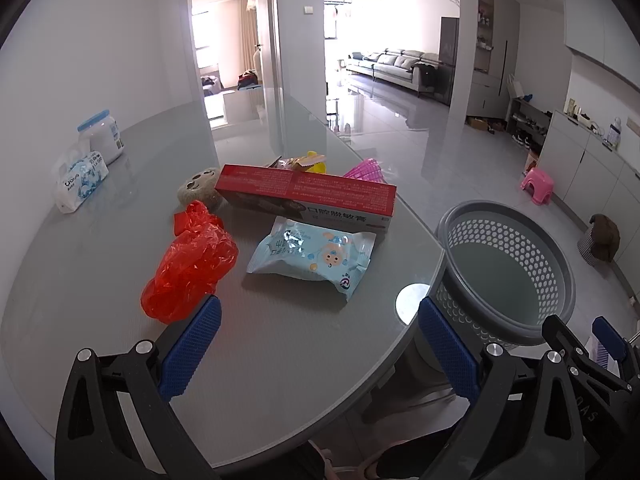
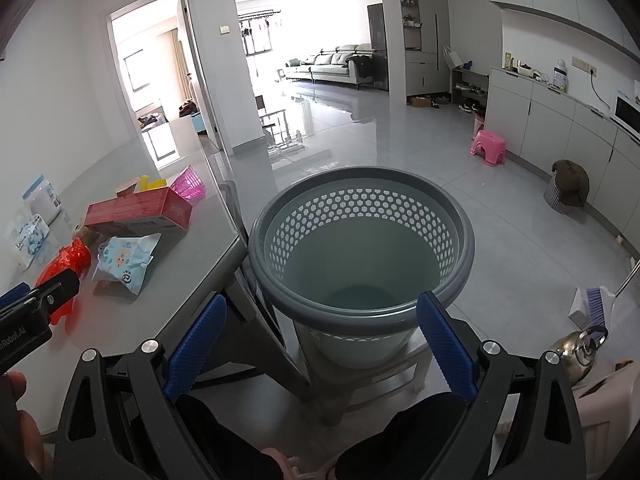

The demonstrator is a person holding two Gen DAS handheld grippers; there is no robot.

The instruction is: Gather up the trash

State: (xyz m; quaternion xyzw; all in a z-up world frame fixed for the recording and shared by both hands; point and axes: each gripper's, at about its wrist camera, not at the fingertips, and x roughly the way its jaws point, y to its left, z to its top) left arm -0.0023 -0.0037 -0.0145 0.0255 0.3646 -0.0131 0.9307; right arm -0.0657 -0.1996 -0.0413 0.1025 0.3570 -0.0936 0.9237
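Note:
On the grey table (image 1: 280,352) lie a crumpled red plastic bag (image 1: 192,264), a light blue wipes packet (image 1: 312,260), a long red and white box (image 1: 308,196), a beige plush toy (image 1: 198,188), a yellow wrapper (image 1: 308,162) and a pink basket piece (image 1: 366,170). My left gripper (image 1: 320,340) is open and empty, hovering just before the bag and packet. A grey perforated bin (image 2: 360,248) stands on a stool beside the table. My right gripper (image 2: 322,336) is open and empty above the bin's near rim. The bin (image 1: 508,268) is empty.
A white jar with a blue lid (image 1: 102,136) and a tissue pack (image 1: 80,180) sit at the table's far left. On the floor are a pink stool (image 2: 488,148), a covered basket (image 2: 568,192), a kettle (image 2: 580,352) and a brush (image 2: 596,304).

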